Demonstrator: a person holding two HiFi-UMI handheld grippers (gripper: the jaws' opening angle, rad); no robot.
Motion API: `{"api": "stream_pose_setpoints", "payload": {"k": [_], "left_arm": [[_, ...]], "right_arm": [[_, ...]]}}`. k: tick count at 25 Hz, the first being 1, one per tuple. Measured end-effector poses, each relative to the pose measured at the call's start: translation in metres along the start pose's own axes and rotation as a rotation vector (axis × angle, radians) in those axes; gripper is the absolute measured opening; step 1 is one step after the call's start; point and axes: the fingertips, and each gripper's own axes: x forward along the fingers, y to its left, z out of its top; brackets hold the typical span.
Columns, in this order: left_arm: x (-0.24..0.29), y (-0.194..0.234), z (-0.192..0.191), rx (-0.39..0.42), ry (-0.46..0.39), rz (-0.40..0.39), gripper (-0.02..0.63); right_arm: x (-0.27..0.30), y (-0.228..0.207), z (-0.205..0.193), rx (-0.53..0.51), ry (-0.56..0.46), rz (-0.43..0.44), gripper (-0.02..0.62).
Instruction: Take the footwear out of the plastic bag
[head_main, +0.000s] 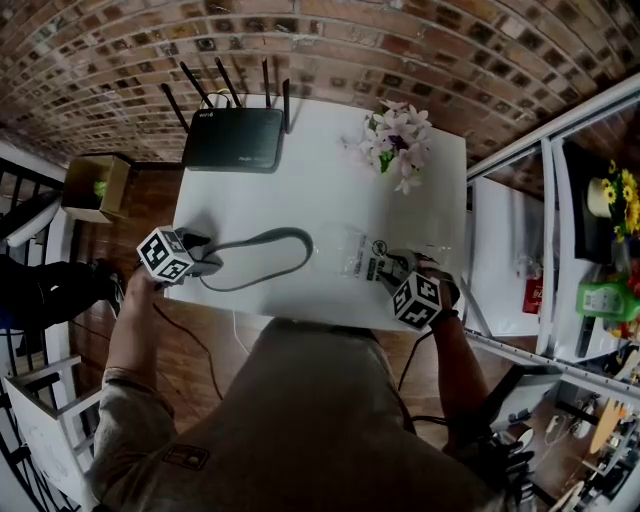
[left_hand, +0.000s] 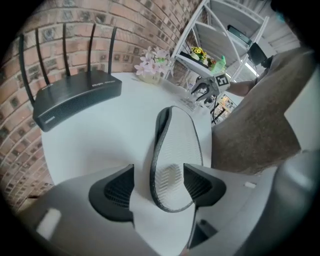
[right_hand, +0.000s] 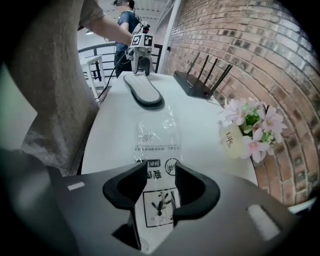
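Slipper (left_hand: 175, 160) clear of bag (right_hand: 156, 132), in front of router (left_hand: 75, 97): likely light, thin, bendy; best pinched at heel. Left gripper (left_hand: 160, 186) agape around heel, right gripper (right_hand: 161, 175) agape over bag

**Layout, seen from above.** I find everything resting on the table (head_main: 300, 190). At its far edge the router (head_main: 235, 140) sits on the left and the flowers (head_main: 398, 145) on the right. Along the near edge the footwear (head_main: 258, 258) lies left of centre, outside the plastic bag (head_main: 352, 252). The bag lies flat just to its right, and I cannot tell whether the two touch. The footwear's left end lies between the parted jaws of the left gripper (head_main: 205, 262), at the near left corner. The bag's near end lies between the parted jaws of the right gripper (head_main: 392, 268), at the near right. A cardboard box (head_main: 95, 185) stands on the floor left of the table, and shelving (head_main: 548, 240) stands to the table's right.
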Motion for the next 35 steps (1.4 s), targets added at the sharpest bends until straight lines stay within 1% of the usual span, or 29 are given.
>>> {"api": "stream_pose_setpoints", "payload": {"k": [3,6,8,11,15,17,19,21,24,27,29,32,35], "left_arm": [[-0.013,0.003,0.008,-0.020,-0.096,0.055,0.288],[-0.027,0.001,0.025,-0.036,-0.226,0.123,0.288],[-0.034,-0.004,0.037,-0.042,-0.307,0.156,0.276],[-0.037,-0.019,0.052,-0.037,-0.405,0.201,0.192],[-0.038,-0.057,0.080,-0.037,-0.562,0.228,0.033],[-0.035,-0.080,0.096,-0.046,-0.637,0.220,0.007],[-0.030,-0.103,0.110,-0.058,-0.695,0.202,0.003],[-0.021,-0.129,0.122,-0.061,-0.732,0.182,0.002],[-0.006,-0.168,0.138,-0.045,-0.758,0.161,0.002],[0.006,-0.205,0.152,-0.036,-0.787,0.137,0.002],[0.014,-0.227,0.159,-0.039,-0.803,0.122,0.002],[0.027,-0.264,0.165,-0.049,-0.820,0.103,0.002],[0.033,-0.298,0.163,-0.063,-0.842,0.107,0.002]], "right_arm": [[-0.005,-0.004,0.008,0.037,-0.056,-0.048,0.184],[-0.012,-0.005,0.018,0.081,-0.113,-0.090,0.164],[-0.017,-0.004,0.024,0.100,-0.150,-0.115,0.145],[-0.026,-0.003,0.033,0.127,-0.207,-0.152,0.101],[-0.039,0.001,0.043,0.198,-0.306,-0.189,0.029],[-0.047,0.003,0.047,0.239,-0.363,-0.200,0.015],[-0.056,0.006,0.048,0.282,-0.424,-0.206,0.015],[-0.067,0.012,0.047,0.319,-0.477,-0.211,0.015],[-0.089,0.026,0.045,0.356,-0.540,-0.215,0.015],[-0.107,0.044,0.044,0.396,-0.610,-0.179,0.014],[-0.117,0.057,0.041,0.402,-0.640,-0.159,0.014],[-0.136,0.078,0.032,0.418,-0.685,-0.143,0.014],[-0.155,0.098,0.022,0.463,-0.741,-0.126,0.014]]}}
